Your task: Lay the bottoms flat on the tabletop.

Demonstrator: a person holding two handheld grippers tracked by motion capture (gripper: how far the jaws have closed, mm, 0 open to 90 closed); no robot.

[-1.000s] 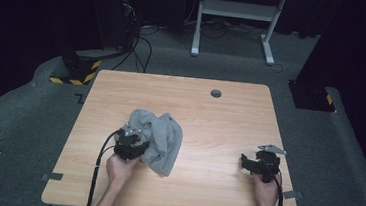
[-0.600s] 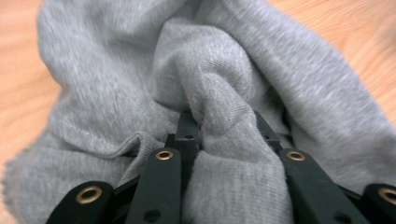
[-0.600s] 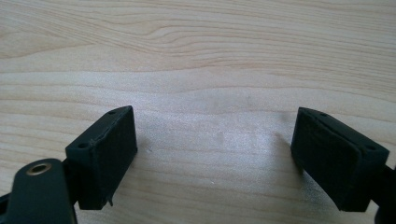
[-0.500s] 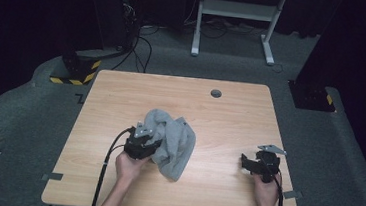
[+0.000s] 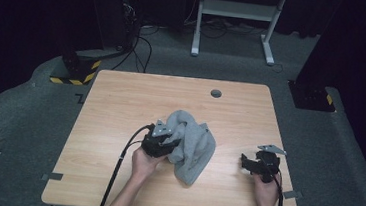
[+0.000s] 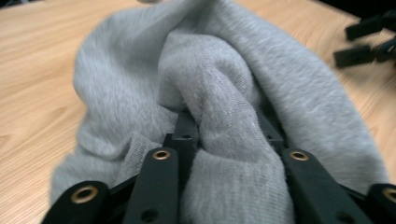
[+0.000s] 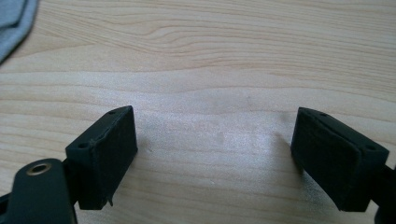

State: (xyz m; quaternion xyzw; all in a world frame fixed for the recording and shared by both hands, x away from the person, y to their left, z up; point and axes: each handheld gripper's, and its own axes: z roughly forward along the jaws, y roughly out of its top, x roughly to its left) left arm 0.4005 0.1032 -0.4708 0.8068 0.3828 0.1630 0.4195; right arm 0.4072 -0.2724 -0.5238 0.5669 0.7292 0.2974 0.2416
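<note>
The worktop (image 5: 121, 102) carries a bunched grey sweatshirt (image 5: 192, 144), heaped just ahead of the left claw (image 5: 167, 144) and spilling away toward the near edge. That claw has a thick roll of the fabric (image 6: 224, 140) wedged between its jaws, which have just been easing apart a little; the cloth is between them and bulging over the pads. To do this drag well, I'd judge it best to hold the bite firm and low, pulling level so the bundle slides rather than unrolls. The right claw (image 5: 258, 165) waits well apart to the side, jaws wide and empty over bare wood, ready to pin a loose edge.
</note>
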